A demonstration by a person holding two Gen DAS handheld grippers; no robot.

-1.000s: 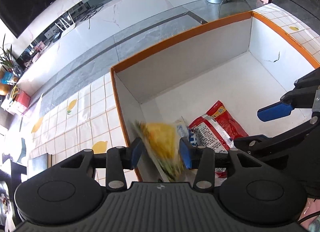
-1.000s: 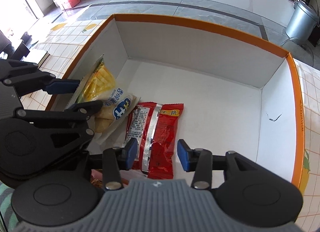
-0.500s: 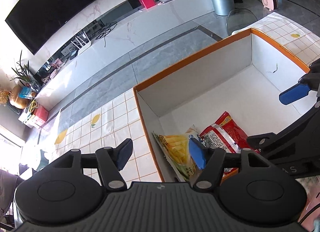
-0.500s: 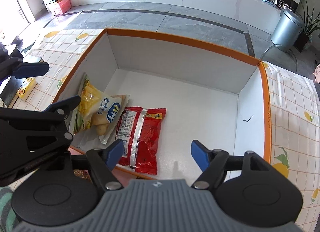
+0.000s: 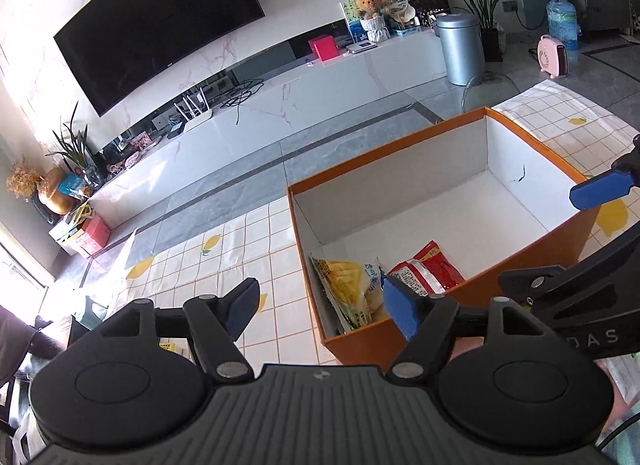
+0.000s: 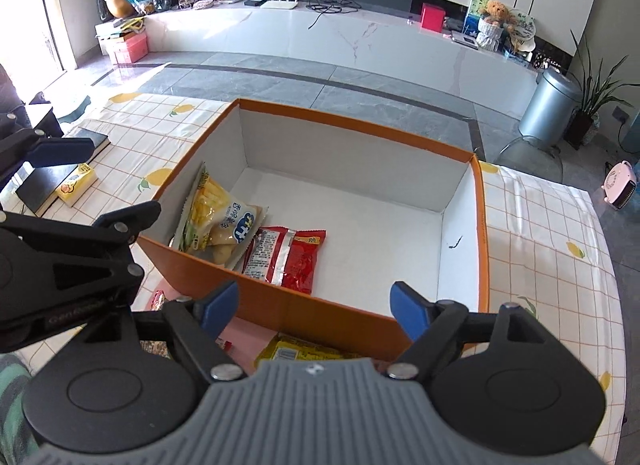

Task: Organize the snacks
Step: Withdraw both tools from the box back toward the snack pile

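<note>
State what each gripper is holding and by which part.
Nothing is held. The left gripper and right gripper are both opening and bare; the yellow packet and red packet lie in the box.

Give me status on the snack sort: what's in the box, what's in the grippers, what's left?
Done: a yellow chip bag and a red foil snack packet lie inside the orange-rimmed white box.
In hand: nothing. The left gripper and right gripper are empty, jaws opening.
Left: a yellow snack packet and a small red packet lie outside the box's near wall, partly hidden.
</note>
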